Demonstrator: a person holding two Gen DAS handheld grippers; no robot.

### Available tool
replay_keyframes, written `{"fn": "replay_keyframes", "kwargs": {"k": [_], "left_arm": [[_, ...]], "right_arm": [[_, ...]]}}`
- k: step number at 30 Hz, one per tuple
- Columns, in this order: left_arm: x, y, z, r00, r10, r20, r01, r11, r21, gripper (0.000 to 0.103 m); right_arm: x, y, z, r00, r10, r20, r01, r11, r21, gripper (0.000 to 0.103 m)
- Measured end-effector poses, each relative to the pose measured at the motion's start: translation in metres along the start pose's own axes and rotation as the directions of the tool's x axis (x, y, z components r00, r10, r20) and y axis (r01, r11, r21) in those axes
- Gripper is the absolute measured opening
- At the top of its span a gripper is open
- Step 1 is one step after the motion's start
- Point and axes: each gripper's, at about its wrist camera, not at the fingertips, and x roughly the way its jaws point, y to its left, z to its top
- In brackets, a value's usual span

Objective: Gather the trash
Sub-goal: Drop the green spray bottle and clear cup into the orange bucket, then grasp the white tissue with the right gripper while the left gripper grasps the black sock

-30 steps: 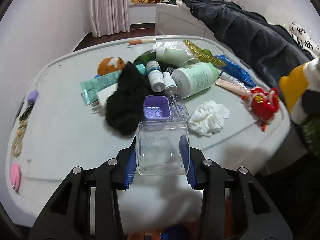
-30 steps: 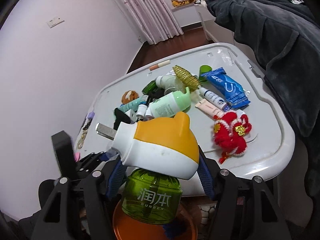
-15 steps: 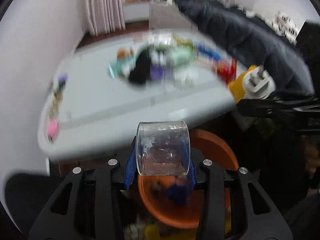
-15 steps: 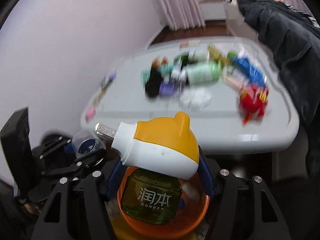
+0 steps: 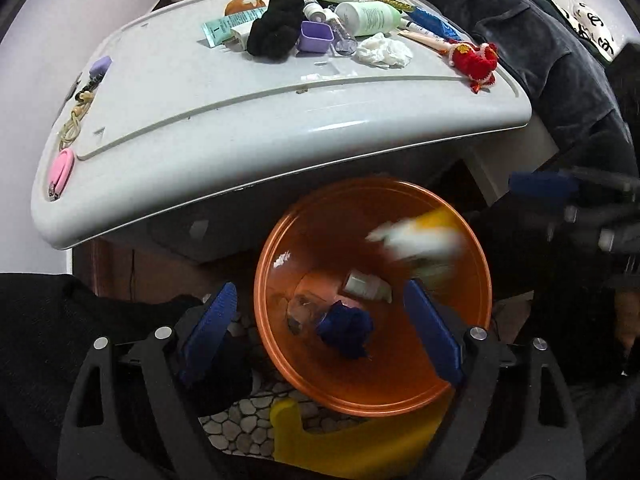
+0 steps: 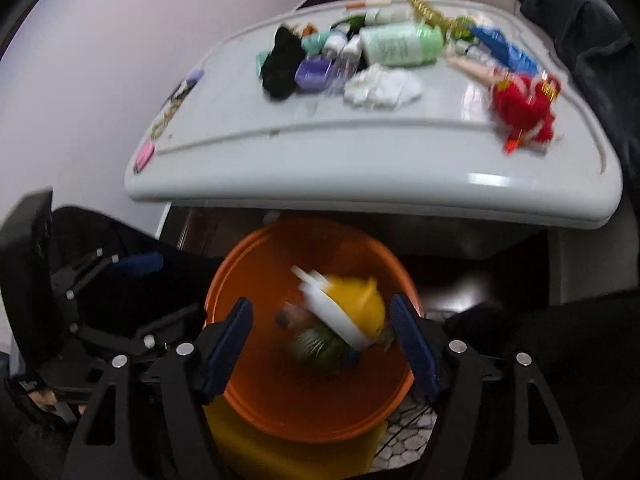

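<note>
An orange bin (image 5: pixel 460 356) stands on the floor under the front edge of the white table (image 5: pixel 240 120); it also shows in the right wrist view (image 6: pixel 280 404). My left gripper (image 5: pixel 322 334) is open and empty above it. A clear plastic cup (image 5: pixel 302 308) lies inside, beside a blue cloth (image 5: pixel 348 330) and a small white bottle (image 5: pixel 366 284). My right gripper (image 6: pixel 322 338) is open above the bin. The yellow-and-white capped green bottle (image 6: pixel 344 320) is blurred, falling in the bin; it shows in the left wrist view (image 5: pixel 420 236).
On the table lie a black cloth (image 5: pixel 276 30), a purple cup (image 5: pixel 316 36), a green-white bottle (image 5: pixel 368 18), crumpled white tissue (image 5: pixel 382 50), a red toy (image 5: pixel 476 62), a blue packet (image 5: pixel 434 26) and tubes. A pink item (image 5: pixel 60 168) lies at the left edge. A dark blanket (image 5: pixel 540 48) is on the right.
Both grippers moved from over the table down over the bin and opened. The clear cup dropped into the bin; the capped green bottle has left the right gripper and is falling in.
</note>
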Motion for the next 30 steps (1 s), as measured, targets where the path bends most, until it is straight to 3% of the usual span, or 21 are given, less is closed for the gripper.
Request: {"fn": "replay_keyframes", "kwargs": {"k": [3, 8, 16, 19, 20, 22, 25, 30], "left_arm": [[0.0, 0.002, 0.003, 1.0, -0.003, 0.008, 0.003, 1.0, -0.004, 0.084], [-0.003, 0.003, 0.016, 0.999, 0.013, 0.051, -0.012, 1.0, -0.013, 0.084], [-0.001, 0.006, 0.029, 0.998, 0.021, 0.063, -0.018, 0.999, -0.042, 0.084], [0.0, 0.01, 0.031, 0.998, 0.016, 0.061, -0.012, 0.998, -0.058, 0.084], [0.001, 0.011, 0.031, 0.998, 0.019, 0.061, -0.015, 0.998, -0.061, 0.084], [0.002, 0.011, 0.033, 0.998, 0.024, 0.061, -0.02, 0.998, -0.065, 0.084], [0.003, 0.009, 0.035, 0.997, 0.035, 0.064, -0.031, 0.998, -0.063, 0.084], [-0.004, 0.004, 0.05, 0.992, 0.069, 0.109, -0.064, 0.997, -0.053, 0.084]], "right_arm": [[-0.007, -0.007, 0.021, 0.999, -0.018, 0.049, 0.018, 1.0, 0.002, 0.07], [0.0, -0.017, 0.086, 0.984, -0.117, 0.132, 0.122, 0.992, -0.028, 0.07], [0.06, -0.019, 0.151, 0.976, -0.201, 0.08, 0.208, 0.974, -0.09, 0.07], [0.078, -0.021, 0.156, 0.977, -0.204, 0.057, 0.208, 0.974, -0.093, 0.051], [0.077, -0.019, 0.155, 0.975, -0.21, 0.079, 0.217, 0.97, -0.107, 0.026], [0.076, -0.018, 0.154, 0.981, -0.182, 0.073, 0.189, 0.976, -0.105, 0.014], [0.068, -0.02, 0.148, 0.981, -0.175, 0.08, 0.181, 0.98, -0.083, 0.012], [0.026, -0.028, 0.125, 0.986, -0.097, 0.136, 0.1, 0.995, -0.014, 0.012]]}}
